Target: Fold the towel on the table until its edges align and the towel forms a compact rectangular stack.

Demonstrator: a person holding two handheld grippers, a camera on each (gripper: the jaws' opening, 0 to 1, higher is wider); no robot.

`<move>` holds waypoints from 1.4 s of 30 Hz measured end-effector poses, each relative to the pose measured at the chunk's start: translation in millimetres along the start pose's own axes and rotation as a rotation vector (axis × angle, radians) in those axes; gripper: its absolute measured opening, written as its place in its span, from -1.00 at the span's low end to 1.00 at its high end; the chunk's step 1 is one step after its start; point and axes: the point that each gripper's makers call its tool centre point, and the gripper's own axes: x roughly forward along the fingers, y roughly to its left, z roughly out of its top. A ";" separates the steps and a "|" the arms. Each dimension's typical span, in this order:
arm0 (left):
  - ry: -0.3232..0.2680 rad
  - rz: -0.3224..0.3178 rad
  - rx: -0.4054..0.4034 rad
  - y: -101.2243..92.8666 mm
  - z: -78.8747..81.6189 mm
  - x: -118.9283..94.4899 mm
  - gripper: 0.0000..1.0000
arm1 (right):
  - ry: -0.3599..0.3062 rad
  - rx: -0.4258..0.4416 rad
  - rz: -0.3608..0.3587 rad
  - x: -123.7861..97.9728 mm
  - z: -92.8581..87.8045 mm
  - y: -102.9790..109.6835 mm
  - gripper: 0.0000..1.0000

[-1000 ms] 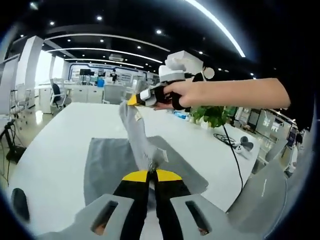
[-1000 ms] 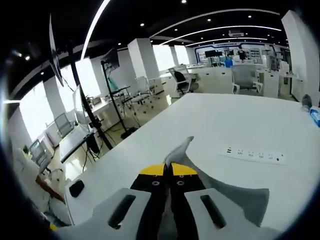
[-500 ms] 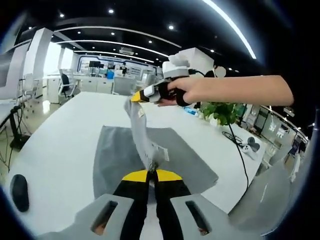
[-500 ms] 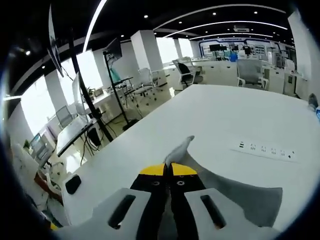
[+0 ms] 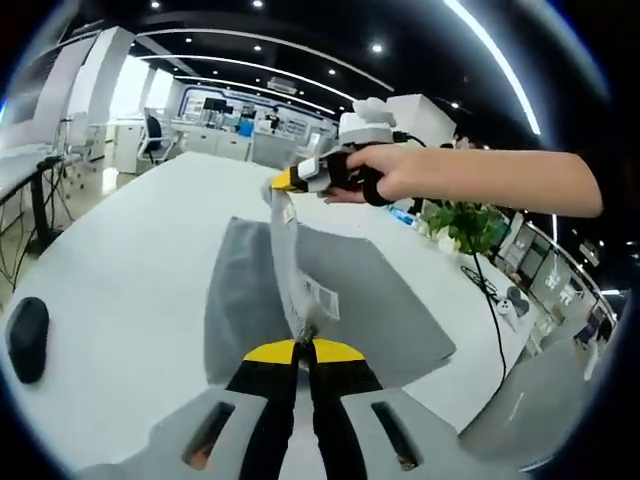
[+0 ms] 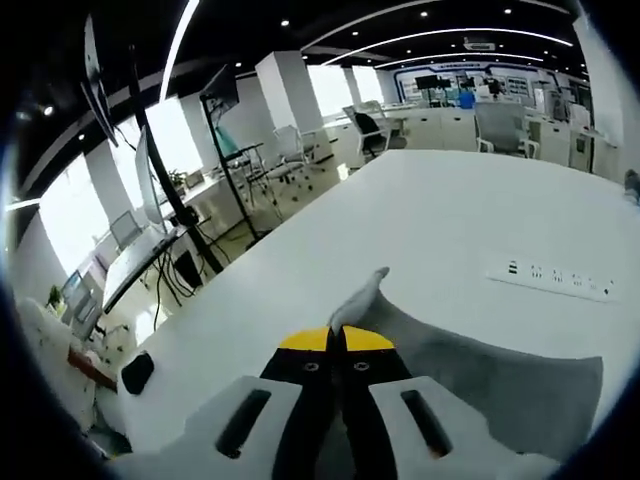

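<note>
In the left gripper view we see the left gripper clenched on one corner of the grey towel. Farther away, the right gripper pinches another corner, lifted above the white table; a hand holds it with the arm stretched out.

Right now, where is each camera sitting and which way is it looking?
Left gripper view: rides on the left gripper, looking along its jaws across the table at the towel; the right gripper and the person's hand show.
Right gripper view: rides on the right gripper, looking over the table toward office desks and a power strip; its own jaws show.
Both share the white table and the grey towel, pinched in both grippers.
</note>
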 end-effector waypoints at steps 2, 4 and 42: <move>0.004 0.004 -0.015 4.5 -2.6 0.9 -0.91 | 0.002 0.003 -0.004 5.2 -3.2 0.8 -1.00; 0.007 0.005 -0.025 7.1 -4.5 1.8 -0.91 | 0.004 0.004 -0.008 9.3 -5.9 1.3 -1.00; 0.072 0.116 -0.161 47.7 -29.2 13.6 -0.78 | -0.010 -0.134 -0.029 49.4 -15.1 0.7 -0.80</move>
